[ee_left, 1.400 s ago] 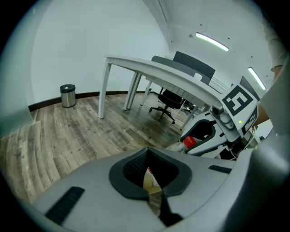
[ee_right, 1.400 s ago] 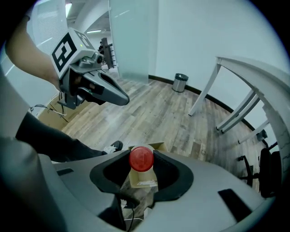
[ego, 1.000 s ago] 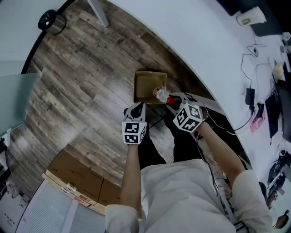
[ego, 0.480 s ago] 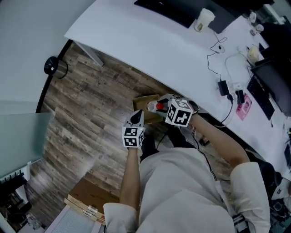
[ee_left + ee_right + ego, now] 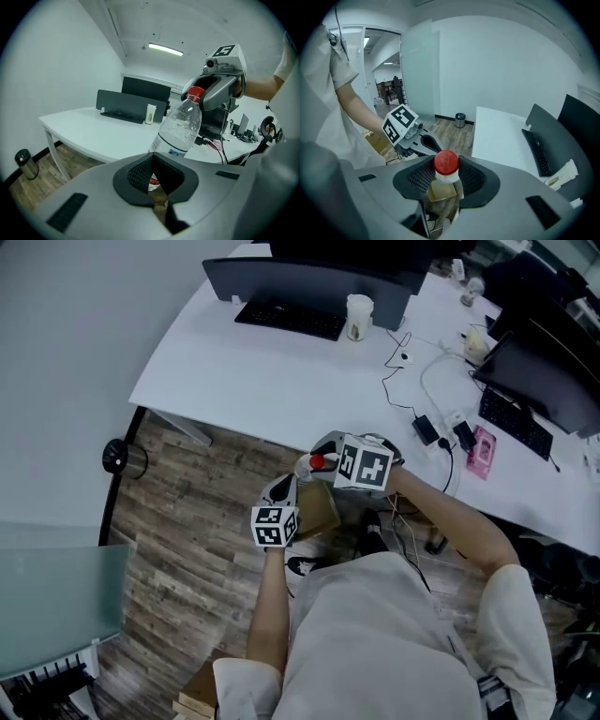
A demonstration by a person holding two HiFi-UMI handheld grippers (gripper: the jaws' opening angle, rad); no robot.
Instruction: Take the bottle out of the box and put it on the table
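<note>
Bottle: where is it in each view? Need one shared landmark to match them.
Head view: bottle at centre, red cap showing.
Left gripper view: bottle right of centre, tilted, cap upper right.
Right gripper view: bottle bottom centre, clamped by the right gripper.
Shared landmark: metal bin on the floor.

Black keyboard (image 5: 289, 319) in front of dark monitor (image 5: 309, 279), white cup (image 5: 357, 317) just beside. Cables (image 5: 427, 381), adapter (image 5: 425, 427), pink packet (image 5: 483, 451) further right. Round bin (image 5: 122, 457) on wood floor (image 5: 187, 521).
</note>
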